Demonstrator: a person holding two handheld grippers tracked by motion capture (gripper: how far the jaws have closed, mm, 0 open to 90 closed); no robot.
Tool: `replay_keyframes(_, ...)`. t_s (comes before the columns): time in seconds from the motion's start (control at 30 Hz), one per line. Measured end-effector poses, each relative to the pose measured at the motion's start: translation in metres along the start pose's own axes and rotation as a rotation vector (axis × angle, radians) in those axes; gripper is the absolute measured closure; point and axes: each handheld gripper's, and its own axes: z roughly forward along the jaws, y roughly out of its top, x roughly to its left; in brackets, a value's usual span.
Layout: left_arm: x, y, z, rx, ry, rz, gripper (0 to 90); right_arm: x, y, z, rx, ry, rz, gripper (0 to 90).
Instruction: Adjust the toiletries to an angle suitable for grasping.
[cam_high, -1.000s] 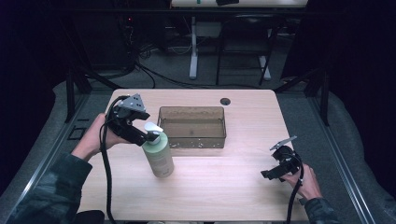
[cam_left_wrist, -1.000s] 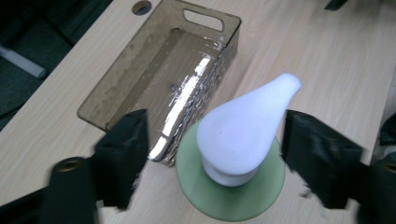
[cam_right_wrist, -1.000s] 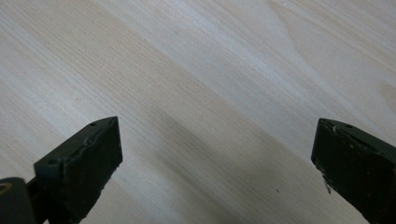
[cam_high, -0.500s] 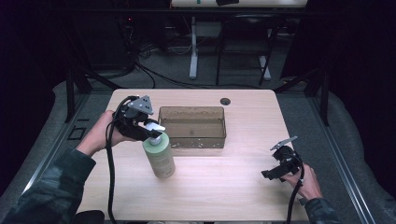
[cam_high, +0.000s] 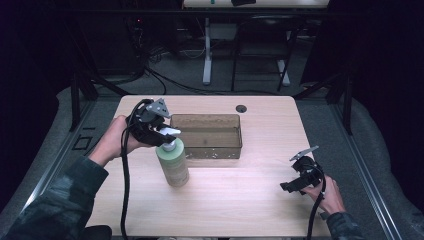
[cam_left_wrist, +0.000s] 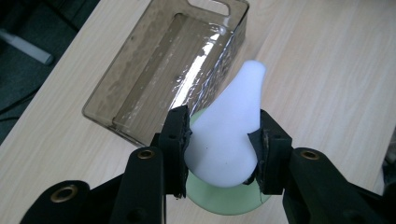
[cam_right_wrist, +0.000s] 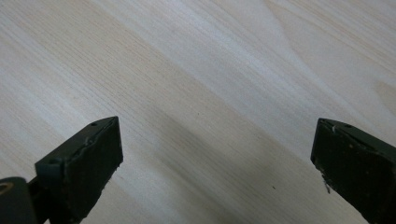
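Beside smoky bin (cam_high: 207, 135), upright pale-green bottle (cam_high: 173, 164), white pump (cam_left_wrist: 231, 130) pinched by left tool (cam_left_wrist: 219, 140), right tool (cam_right_wrist: 215, 154) wide.

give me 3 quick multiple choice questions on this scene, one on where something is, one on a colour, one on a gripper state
1. Where does the clear bin sit relative to the pump bottle?
A. behind it, farther from the person
B. in front of it, at the near edge
C. underneath it

2. What colour is the bottle's body?
A. red
B. pale green
C. black

3. What is the left gripper doing?
A. lying open on the table
B. closed on the bottle's white pump head
C. gripping the bin's rim

Answers:
1 A: the high view shows the bin past the bottle, toward the table's far side.
2 B: the body is light green under the white pump.
3 B: the left gripper view shows both jaws pressed against the pump head.
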Motion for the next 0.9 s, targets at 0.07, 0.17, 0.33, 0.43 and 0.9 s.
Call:
replay_keyframes(0.07, 0.001, 0.002, 0.002, 0.007, 0.01, -0.016, 61.9, 0.0, 0.0, 0.0, 0.002, -0.001, -0.001, 1.8)
replay_keyframes(0.17, 0.003, 0.004, 0.005, 0.009, 0.016, -0.038, 61.9, 0.0, 0.0, 0.001, 0.004, 0.002, -0.005, 1.8)
replay_keyframes(0.33, 0.005, 0.005, 0.006, 0.011, 0.001, -0.032, 61.0, 0.0, 0.0, 0.0, 0.0, 0.001, -0.001, 1.8)
replay_keyframes(0.43, 0.008, 0.005, 0.003, -0.002, -0.023, -0.011, 55.7, 0.0, 0.0, 0.0, 0.001, 0.002, -0.001, 1.8)
replay_keyframes(0.9, 0.012, 0.005, 0.004, 0.016, -0.042, 0.041, 61.6, 0.001, 0.0, 0.001, 0.003, 0.007, -0.004, 2.0)
